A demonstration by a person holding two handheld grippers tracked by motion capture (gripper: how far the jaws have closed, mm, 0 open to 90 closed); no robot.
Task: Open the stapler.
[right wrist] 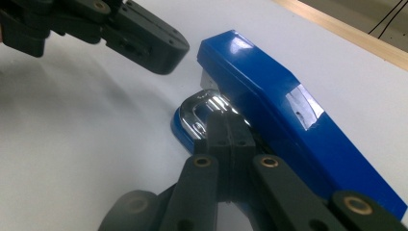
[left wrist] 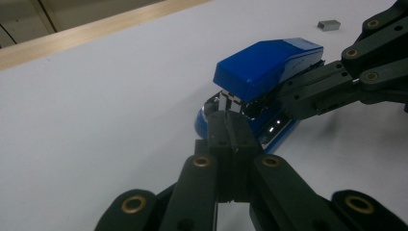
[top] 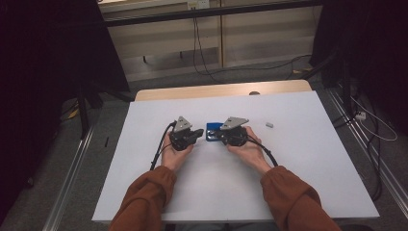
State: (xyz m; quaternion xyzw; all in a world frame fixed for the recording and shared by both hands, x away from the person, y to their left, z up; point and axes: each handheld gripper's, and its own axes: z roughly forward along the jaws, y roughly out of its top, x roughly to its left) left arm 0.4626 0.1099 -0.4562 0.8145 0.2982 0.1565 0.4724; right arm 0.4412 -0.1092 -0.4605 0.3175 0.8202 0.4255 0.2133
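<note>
1. A blue stapler (top: 212, 132) sits near the middle of the white tabletop (top: 298, 163), between the two hand-held grippers.
2. The left hand-held gripper (left wrist: 230, 134) points right at the stapler's front end. Its jaws are clenched together, tips at the metal mouth under the raised blue top; nothing shows between them.
3. The right hand-held gripper (right wrist: 226, 126) comes in from the stapler's right. Its jaws are pressed together too, with their tips resting against the shiny metal plate on the stapler's base, under the lifted top. I cannot tell whether anything is pinched between them.
4. The stapler's blue top (right wrist: 284, 120) stands tilted up off its base, so the stapler gapes at the front.
5. In the high view, the left hand (top: 175, 151) and right hand (top: 248, 149) each cradle a gripper from the near side.
6. A small grey block of staples (top: 269, 125) lies on the tabletop to the right of the stapler, well apart.
</note>
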